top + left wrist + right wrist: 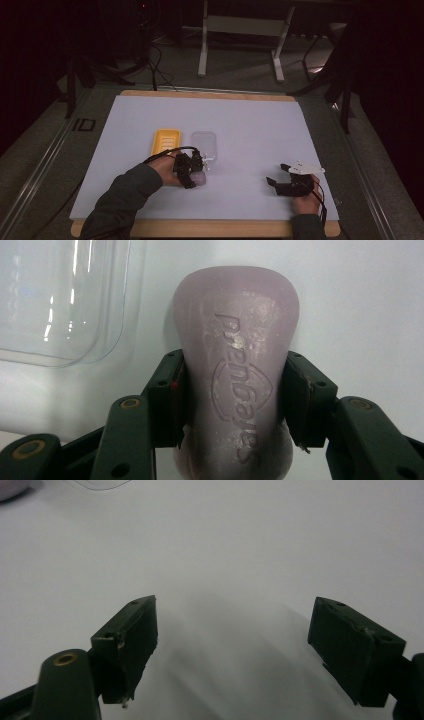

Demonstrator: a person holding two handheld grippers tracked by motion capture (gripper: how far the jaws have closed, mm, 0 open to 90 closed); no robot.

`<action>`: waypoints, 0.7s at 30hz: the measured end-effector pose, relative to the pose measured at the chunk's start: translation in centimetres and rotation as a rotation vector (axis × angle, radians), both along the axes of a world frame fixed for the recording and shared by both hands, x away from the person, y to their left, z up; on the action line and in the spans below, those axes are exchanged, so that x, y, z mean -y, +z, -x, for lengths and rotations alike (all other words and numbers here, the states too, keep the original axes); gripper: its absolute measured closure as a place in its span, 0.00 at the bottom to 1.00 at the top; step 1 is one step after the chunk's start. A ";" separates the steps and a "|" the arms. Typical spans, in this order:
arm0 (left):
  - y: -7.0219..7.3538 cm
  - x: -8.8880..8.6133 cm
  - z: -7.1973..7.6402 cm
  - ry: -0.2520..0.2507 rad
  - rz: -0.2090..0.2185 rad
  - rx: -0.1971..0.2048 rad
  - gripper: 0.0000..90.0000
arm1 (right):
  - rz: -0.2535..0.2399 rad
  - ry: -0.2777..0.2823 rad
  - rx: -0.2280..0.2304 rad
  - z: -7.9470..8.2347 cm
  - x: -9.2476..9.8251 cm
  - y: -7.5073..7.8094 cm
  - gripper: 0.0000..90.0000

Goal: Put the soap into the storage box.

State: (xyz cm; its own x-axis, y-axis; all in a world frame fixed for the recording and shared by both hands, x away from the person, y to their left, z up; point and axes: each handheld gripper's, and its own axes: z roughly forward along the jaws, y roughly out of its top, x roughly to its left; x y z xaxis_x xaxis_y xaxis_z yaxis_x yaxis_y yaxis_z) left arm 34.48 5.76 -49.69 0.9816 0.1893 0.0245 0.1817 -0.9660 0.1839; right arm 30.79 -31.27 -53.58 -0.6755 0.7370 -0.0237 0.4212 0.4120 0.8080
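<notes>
The left tool [194, 172] is clamped on a pale lilac soap bar [235, 365]. In the left gripper view both pads press the bar's narrow waist from either side, and the embossed lettering on its top face reads lengthwise between them. The bar lies flat on the white counter [250, 125], a little left of the middle and nearer the near edge than the far one. The left hand [165, 167] holds the tool from the left side.

Just beyond the bar sits a clear lid [203, 142], its rounded corner close to the bar's far left in the left gripper view [60, 300], not touching it. Beside the lid, on its left, lies a yellow dish [166, 141], with a small gap between the two.

The right tool [282, 175] rests near the counter's near right corner, well apart from the bar. Its jaws stand wide apart with only bare counter between them, as the right gripper view shows [235, 645]. The right hand [307, 200] grips it from the near side.
</notes>
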 end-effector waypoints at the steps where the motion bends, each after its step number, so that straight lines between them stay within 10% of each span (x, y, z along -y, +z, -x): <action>1: 0.0 0.0 0.0 0.000 0.000 0.000 0.55 | 0.000 0.000 -0.001 0.0 0.0 0.0 0.22; 21: 0.8 -0.5 -0.3 0.019 0.021 0.004 0.55 | 0.000 0.000 -0.001 0.0 0.0 0.0 0.22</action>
